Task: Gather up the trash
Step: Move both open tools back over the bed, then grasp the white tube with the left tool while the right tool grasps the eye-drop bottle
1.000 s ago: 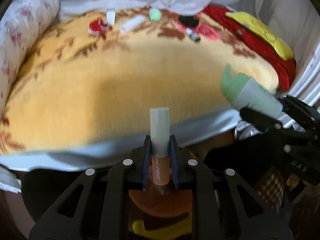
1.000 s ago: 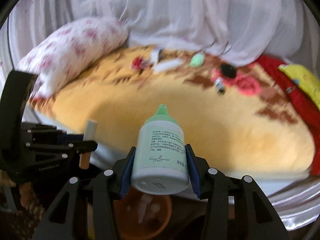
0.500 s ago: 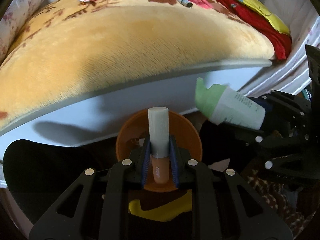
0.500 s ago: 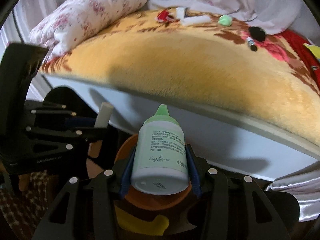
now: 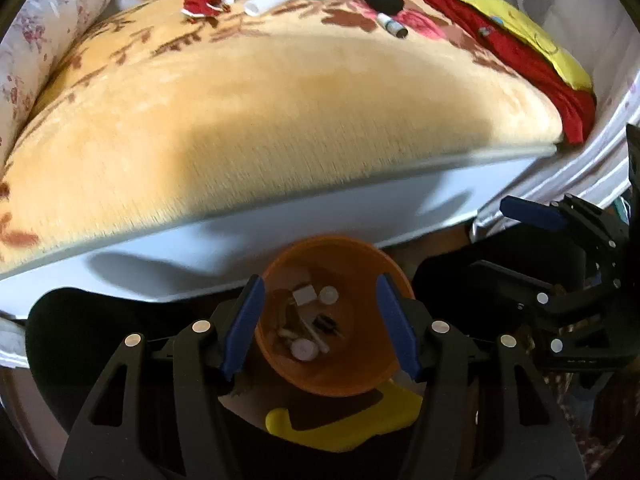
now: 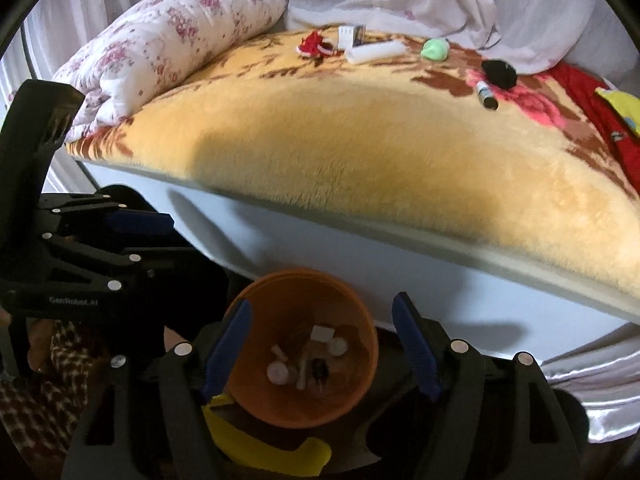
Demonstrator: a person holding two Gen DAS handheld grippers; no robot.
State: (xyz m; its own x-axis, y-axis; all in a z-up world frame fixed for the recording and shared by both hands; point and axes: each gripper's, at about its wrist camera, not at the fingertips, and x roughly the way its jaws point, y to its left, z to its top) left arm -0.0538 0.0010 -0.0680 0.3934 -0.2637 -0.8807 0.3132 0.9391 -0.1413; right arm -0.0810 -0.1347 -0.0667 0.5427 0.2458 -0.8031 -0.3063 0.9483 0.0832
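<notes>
Beside the bed (image 5: 280, 128), both claws, left claw (image 5: 320, 320) and right claw (image 6: 320, 348), hang released over the orange bin (image 5: 360, 376) at lower centre, positioned for dropping; more trash (image 6: 374, 51) waits upper centre.

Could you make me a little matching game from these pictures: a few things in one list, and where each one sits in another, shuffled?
Things:
1. bin
2. black lump
3. floral pillow
4. left tool

Places:
A. at the bed's left end
B. open above the bin
C. on the floor beside the bed
D. far side of the blanket, next to a small tube

Pairs: 1-C, 2-D, 3-A, 4-B
</notes>
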